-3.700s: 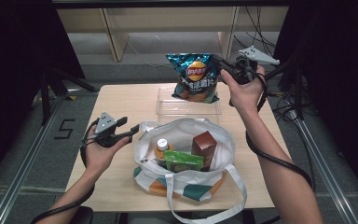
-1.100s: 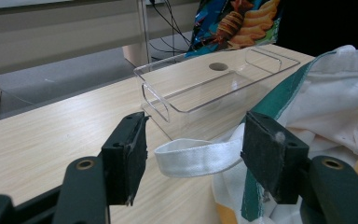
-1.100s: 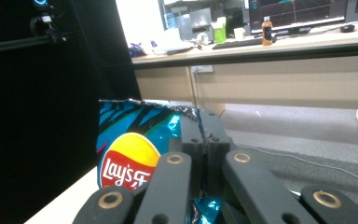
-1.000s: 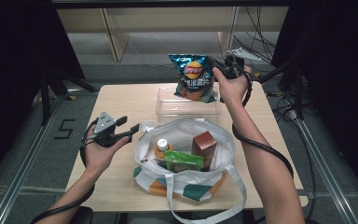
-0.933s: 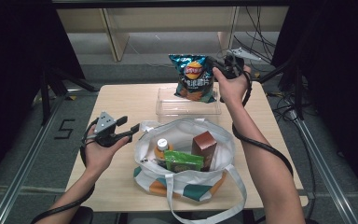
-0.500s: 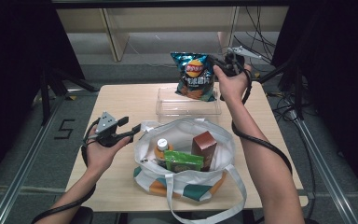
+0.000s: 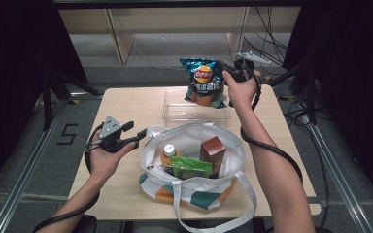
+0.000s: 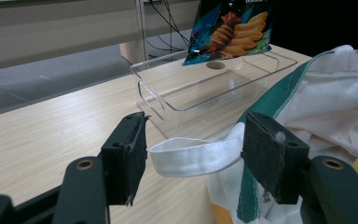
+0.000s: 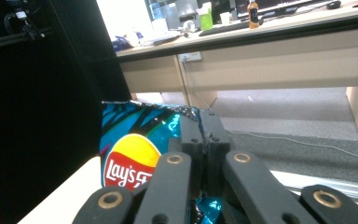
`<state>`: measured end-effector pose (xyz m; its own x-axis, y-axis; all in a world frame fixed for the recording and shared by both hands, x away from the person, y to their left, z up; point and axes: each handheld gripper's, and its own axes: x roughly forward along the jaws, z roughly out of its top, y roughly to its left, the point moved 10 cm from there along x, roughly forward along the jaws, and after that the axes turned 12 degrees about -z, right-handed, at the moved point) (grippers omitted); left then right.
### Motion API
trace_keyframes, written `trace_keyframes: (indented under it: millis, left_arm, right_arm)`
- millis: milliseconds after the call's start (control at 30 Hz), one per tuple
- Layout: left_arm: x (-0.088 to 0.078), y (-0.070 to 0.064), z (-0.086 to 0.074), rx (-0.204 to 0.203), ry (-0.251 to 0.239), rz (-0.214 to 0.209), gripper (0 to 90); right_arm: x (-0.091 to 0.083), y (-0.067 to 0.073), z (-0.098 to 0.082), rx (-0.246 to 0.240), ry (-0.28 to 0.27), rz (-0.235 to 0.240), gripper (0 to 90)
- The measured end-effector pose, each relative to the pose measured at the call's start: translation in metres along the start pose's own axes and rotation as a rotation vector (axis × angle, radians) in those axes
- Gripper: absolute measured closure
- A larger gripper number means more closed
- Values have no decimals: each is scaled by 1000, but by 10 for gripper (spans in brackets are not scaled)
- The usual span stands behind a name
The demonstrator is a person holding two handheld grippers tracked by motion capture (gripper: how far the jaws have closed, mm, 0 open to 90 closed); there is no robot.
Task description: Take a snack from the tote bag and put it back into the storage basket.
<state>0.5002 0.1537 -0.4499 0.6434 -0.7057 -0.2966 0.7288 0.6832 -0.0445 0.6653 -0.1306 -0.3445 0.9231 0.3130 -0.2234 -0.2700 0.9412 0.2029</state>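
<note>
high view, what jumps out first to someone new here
The blue chip bag stands out, pinched in the right claw above the clear tray at the table's far side. Nearer, a white tote bag sits open with groceries inside, its handle loop between the left claw's open jaws.

the lay's chip bag [image 7: 204, 82] is glossy, crinkled foil. the clear tray [image 7: 194, 104] is smooth, shiny plastic. the tote bag [image 7: 194, 145] is soft matt cloth with a woven strap [image 8: 191, 156]. the table [image 7: 126, 107] has a pale, matt wood-grain top.
</note>
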Motion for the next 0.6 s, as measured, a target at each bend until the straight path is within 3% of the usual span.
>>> trace_keyframes:
  millis: [200, 233, 333, 433, 533, 600]
  left_arm:
    - [0, 1, 0, 3, 0, 2, 391]
    - [-1, 1, 0, -4, -2, 3, 391]
    - [-1, 0, 1, -6, -5, 2, 391]
    - [-1, 0, 0, -4, -2, 2, 392]
    - [-1, 0, 1, -4, -3, 3, 391]
    - [-2, 1, 1, 8, 0, 5, 391]
  right_arm:
    - [3, 1, -3, 27, 14, 2, 900]
    - [4, 0, -3, 4, 7, 4, 900]
    - [5, 1, -5, 26, 26, -8, 900]
    - [8, 1, -6, -2, 14, -4, 900]
    - [8, 2, -8, 26, 29, -10, 900]
    - [9, 2, -8, 18, 25, -9, 900]
